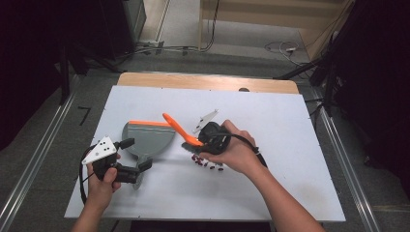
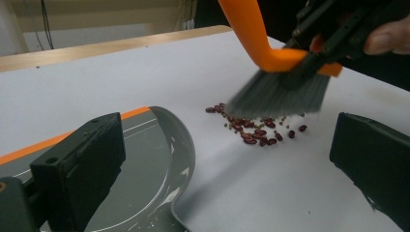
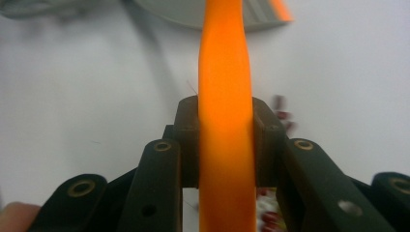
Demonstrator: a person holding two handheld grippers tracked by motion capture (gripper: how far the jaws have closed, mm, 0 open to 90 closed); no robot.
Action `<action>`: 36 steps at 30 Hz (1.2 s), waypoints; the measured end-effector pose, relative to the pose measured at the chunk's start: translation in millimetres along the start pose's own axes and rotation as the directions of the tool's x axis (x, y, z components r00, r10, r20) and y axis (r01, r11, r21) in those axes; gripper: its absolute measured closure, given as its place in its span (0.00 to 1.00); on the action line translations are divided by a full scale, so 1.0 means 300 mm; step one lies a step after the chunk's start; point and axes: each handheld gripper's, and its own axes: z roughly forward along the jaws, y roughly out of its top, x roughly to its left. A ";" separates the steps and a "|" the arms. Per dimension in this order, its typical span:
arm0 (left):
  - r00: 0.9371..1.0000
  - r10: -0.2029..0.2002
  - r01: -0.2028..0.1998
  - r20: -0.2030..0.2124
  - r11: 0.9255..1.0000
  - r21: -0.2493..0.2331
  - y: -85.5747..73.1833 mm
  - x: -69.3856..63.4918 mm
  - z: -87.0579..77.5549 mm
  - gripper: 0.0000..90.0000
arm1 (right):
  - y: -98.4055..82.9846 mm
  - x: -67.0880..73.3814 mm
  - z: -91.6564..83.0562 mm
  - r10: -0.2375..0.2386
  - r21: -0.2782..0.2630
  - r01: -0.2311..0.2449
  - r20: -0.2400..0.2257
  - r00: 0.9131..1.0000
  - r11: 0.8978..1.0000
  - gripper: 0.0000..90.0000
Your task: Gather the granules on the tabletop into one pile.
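While beans (image 2: 251, 131) lie beside it, the grey dustpan (image 1: 147, 137) holds none

White table top (image 1: 290, 145), wooden strip (image 1: 208, 81) along its 12 o'clock edge. Grey dustpan (image 1: 147, 137) with orange lip lies flat at about 9 o'clock of centre. Small scatter of dark red beans (image 1: 208, 164) near centre, toward 6 o'clock.

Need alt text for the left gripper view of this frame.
An orange-handled brush, clamped in the right gripper, hangs bristles-down over a small pile of red beans on the white table. A grey dustpan lies at left between the left gripper's open jaws.
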 end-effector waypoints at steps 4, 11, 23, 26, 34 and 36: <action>1.000 0.000 0.000 -0.002 1.000 0.000 -0.001 0.003 -0.003 0.00 | 0.003 0.024 0.054 0.048 0.042 -0.045 -0.075 0.996 0.998 0.77; 1.000 0.002 -0.002 -0.002 1.000 0.005 -0.003 0.002 -0.002 0.00 | -0.012 -0.048 0.145 0.194 0.074 -0.188 -0.075 0.978 0.979 0.76; 1.000 0.005 -0.005 -0.002 1.000 0.009 -0.005 -0.001 0.002 0.00 | -0.101 -0.176 0.119 0.380 0.035 -0.379 -0.008 0.925 0.925 0.76; 1.000 0.003 -0.003 -0.003 1.000 0.010 -0.005 -0.003 0.002 0.00 | -0.118 -0.187 0.112 0.403 0.027 -0.403 0.003 0.915 0.915 0.76; 1.000 0.005 -0.005 0.000 1.000 0.012 -0.007 -0.004 0.005 0.00 | -0.182 -0.227 0.082 0.470 -0.011 -0.470 0.032 0.882 0.882 0.75; 1.000 0.005 -0.005 -0.001 1.000 0.014 -0.007 -0.005 0.006 0.00 | -0.195 -0.236 0.077 0.482 -0.020 -0.481 0.033 0.876 0.876 0.75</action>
